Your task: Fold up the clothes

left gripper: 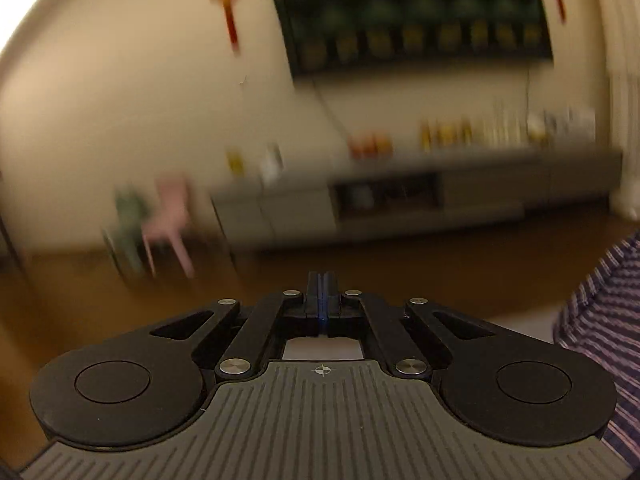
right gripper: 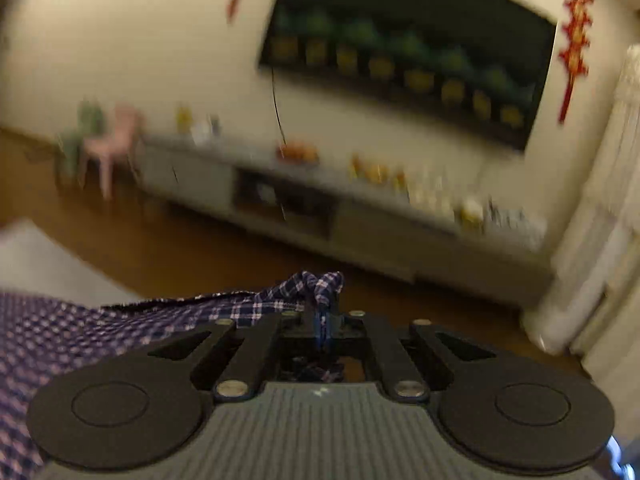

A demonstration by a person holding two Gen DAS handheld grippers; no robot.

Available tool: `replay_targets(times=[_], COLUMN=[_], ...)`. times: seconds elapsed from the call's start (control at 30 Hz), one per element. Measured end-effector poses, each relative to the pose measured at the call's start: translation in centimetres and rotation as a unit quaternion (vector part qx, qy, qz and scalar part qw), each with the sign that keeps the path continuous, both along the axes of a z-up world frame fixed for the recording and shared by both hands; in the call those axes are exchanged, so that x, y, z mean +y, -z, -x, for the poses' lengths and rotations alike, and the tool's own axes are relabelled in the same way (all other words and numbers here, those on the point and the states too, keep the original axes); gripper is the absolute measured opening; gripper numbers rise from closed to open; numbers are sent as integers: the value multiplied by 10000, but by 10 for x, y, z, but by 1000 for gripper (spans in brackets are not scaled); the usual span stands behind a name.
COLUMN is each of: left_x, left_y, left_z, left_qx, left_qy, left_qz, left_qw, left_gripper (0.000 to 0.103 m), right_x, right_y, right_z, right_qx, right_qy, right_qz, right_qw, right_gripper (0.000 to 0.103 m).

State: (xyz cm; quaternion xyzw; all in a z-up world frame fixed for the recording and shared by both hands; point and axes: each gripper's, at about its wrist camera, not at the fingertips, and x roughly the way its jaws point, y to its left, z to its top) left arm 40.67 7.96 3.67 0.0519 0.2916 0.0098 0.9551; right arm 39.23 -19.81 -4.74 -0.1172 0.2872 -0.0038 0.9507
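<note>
My right gripper (right gripper: 323, 312) is shut on a bunched corner of a purple-and-white checked garment (right gripper: 168, 316). The cloth trails from its fingertips to the left and down across the lower left of the right wrist view. My left gripper (left gripper: 322, 292) is shut with its fingers pressed together and no cloth shows between them. The same checked garment (left gripper: 604, 320) hangs at the right edge of the left wrist view, apart from that gripper. Both views are blurred by motion and both grippers are raised, pointing across the room.
A low grey cabinet (right gripper: 360, 232) with bottles and fruit on top runs along the far wall under a dark framed picture (right gripper: 408, 52). A pink chair (right gripper: 112, 144) and a green one stand at its left. The floor is brown wood. A pale surface edge (right gripper: 36, 256) lies at left.
</note>
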Motion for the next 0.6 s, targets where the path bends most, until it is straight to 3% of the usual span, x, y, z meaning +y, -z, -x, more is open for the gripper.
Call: replay_targets(times=[0.07, 0.13, 0.17, 0.23, 0.27, 0.3, 0.4, 0.53, 0.57, 0.6], left_x=[-3, -6, -6, -8, -11, -14, -30, -47, -50, -54], left_y=[57, 95, 109, 126, 128, 130, 138, 161, 167, 169], left_z=[-15, -12, -6, 8, 15, 23, 47, 47, 45, 51], left_qx=[641, 1028, 1207, 1454, 1517, 1579, 1635, 1753, 1738, 1653], left_qy=[206, 535, 728, 1056, 1170, 1283, 1496, 1394, 1353, 1317], left_qz=[286, 433, 575, 758, 795, 832, 654, 354, 289, 248], left_qw=[9973, 9923, 9883, 9808, 9783, 9755, 9729, 9740, 9750, 9771], left_gripper=[0, 1, 8, 36, 57, 66, 76, 74, 58, 21], right_x=[-5, -18, -28, -52, -63, -73, -92, -99, -98, -94], right_y=[56, 96, 108, 115, 114, 112, 101, 86, 89, 88], right_z=[-22, -21, -13, 12, 28, 45, 85, 128, 136, 146], right_qx=[600, 847, 862, 869, 834, 792, 594, 341, 302, 315], right_qy=[242, 355, 374, 434, 494, 548, 621, 597, 577, 557], right_qz=[33, -80, -224, -786, -1074, -1340, -1804, -2358, -2474, -2499], right_qw=[9979, 9957, 9953, 9922, 9895, 9863, 9798, 9694, 9667, 9662], right_gripper=[14, 34, 40, 53, 55, 59, 66, 74, 75, 75])
